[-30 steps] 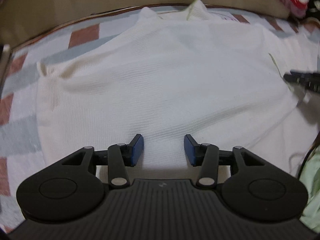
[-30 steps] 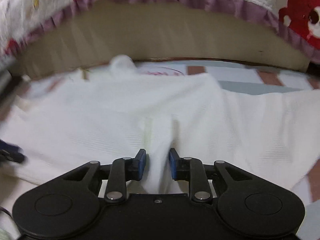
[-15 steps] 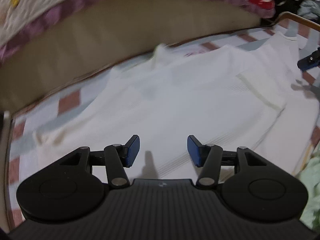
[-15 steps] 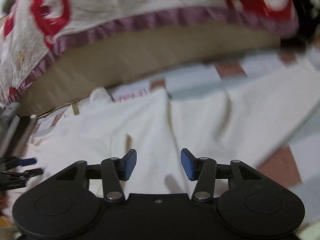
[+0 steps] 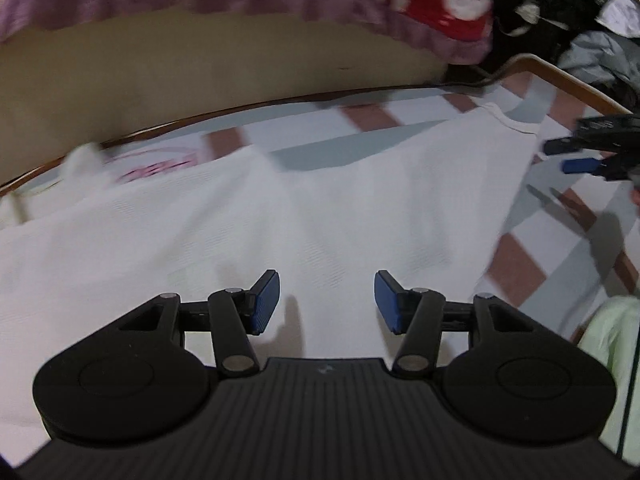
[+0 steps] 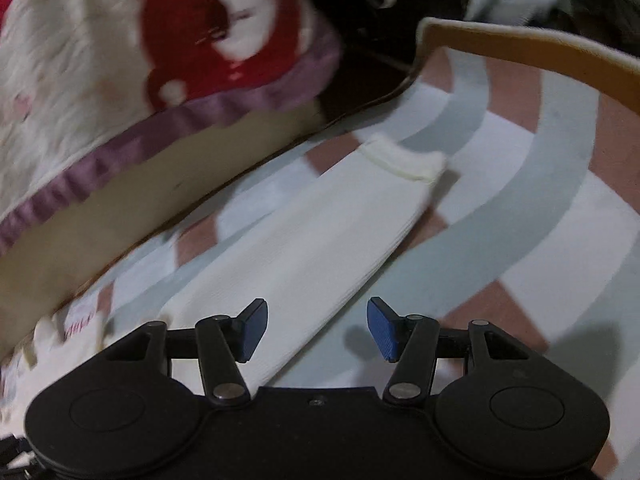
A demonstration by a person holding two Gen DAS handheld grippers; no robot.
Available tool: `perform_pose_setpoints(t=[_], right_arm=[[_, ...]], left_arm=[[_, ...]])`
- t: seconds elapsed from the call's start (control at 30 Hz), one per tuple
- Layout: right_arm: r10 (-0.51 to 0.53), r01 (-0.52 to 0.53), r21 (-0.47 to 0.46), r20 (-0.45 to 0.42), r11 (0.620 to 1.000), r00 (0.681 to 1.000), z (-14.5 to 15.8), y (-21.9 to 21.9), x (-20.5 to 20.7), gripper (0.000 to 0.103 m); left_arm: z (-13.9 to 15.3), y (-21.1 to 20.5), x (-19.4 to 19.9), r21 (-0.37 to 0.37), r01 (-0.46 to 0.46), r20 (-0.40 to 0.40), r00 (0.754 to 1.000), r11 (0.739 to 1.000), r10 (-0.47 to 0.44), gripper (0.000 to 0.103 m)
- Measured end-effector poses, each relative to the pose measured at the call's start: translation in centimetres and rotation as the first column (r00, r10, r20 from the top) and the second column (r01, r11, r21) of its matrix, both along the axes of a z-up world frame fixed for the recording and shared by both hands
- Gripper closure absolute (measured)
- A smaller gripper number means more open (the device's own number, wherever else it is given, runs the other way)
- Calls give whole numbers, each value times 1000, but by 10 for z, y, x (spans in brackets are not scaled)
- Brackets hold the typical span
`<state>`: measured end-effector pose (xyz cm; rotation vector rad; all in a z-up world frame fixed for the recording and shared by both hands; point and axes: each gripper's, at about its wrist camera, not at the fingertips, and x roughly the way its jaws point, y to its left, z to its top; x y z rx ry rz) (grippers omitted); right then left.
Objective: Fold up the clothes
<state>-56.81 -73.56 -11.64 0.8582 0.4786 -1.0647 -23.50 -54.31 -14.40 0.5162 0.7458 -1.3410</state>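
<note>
A white knit sweater (image 5: 248,232) lies spread on a striped bedsheet. Its long sleeve (image 6: 320,232) stretches out to the right, ending in a ribbed cuff (image 6: 404,160). My left gripper (image 5: 326,302) hovers open over the sweater's body, nothing between its blue pads. My right gripper (image 6: 316,328) is open too, low over the sleeve's near edge; in the left wrist view the right gripper (image 5: 576,156) shows at the far right, past the cuff (image 5: 508,120).
A brown, grey and white striped sheet (image 6: 540,208) covers the bed. A wooden rail (image 6: 520,44) curves along the far edge. A quilt with red prints and purple trim (image 6: 120,60) hangs behind. Dark clutter (image 5: 560,12) sits far right; pale green cloth (image 5: 612,344) lies near right.
The right gripper let go of the pinched sweater fold, opened and swung right along the sleeve toward the cuff. The left gripper stayed open and turned right as well.
</note>
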Motion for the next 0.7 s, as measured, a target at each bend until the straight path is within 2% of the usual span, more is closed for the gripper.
perform_pose_setpoints(t=[0.07, 0.17, 0.27, 0.33, 0.5, 0.53, 0.6, 0.63, 0.7], right_arm=[[-25, 25, -16, 2, 1000, 1000, -11, -13, -5, 42], [-82, 81, -29, -30, 996, 996, -25, -32, -9, 42], [-139, 137, -44, -61, 990, 988, -40, -51, -14, 42], [-165, 160, -63, -84, 985, 983, -49, -62, -15, 41], [-84, 45, -173, -226, 984, 971, -59, -82, 8, 35], [-63, 13, -190, -263, 982, 963, -61, -85, 13, 52], [-41, -30, -204, -332, 978, 942, -55, -88, 22, 101], [-56, -23, -214, -351, 977, 935, -50, -88, 24, 101], [-122, 29, -274, -331, 961, 936, -34, -79, 20, 102]], left_arm=[[-4, -16, -18, 6, 22, 16, 1000, 1000, -22, 51], [-11, -28, -25, 41, 7, 13, 1000, 999, -7, 51], [-18, -28, -20, 69, -32, 16, 999, 997, 31, 53], [-17, -23, -11, 58, -62, -4, 998, 996, 62, 53], [-9, 2, 21, 24, -127, -20, 992, 992, 127, 53], [-7, 7, 28, 22, -140, -21, 990, 990, 141, 53], [-4, 20, 44, 19, -180, -21, 983, 983, 180, 53], [-2, 26, 51, 17, -200, -18, 980, 980, 200, 53], [1, 39, 65, 21, -239, 1, 971, 971, 239, 53]])
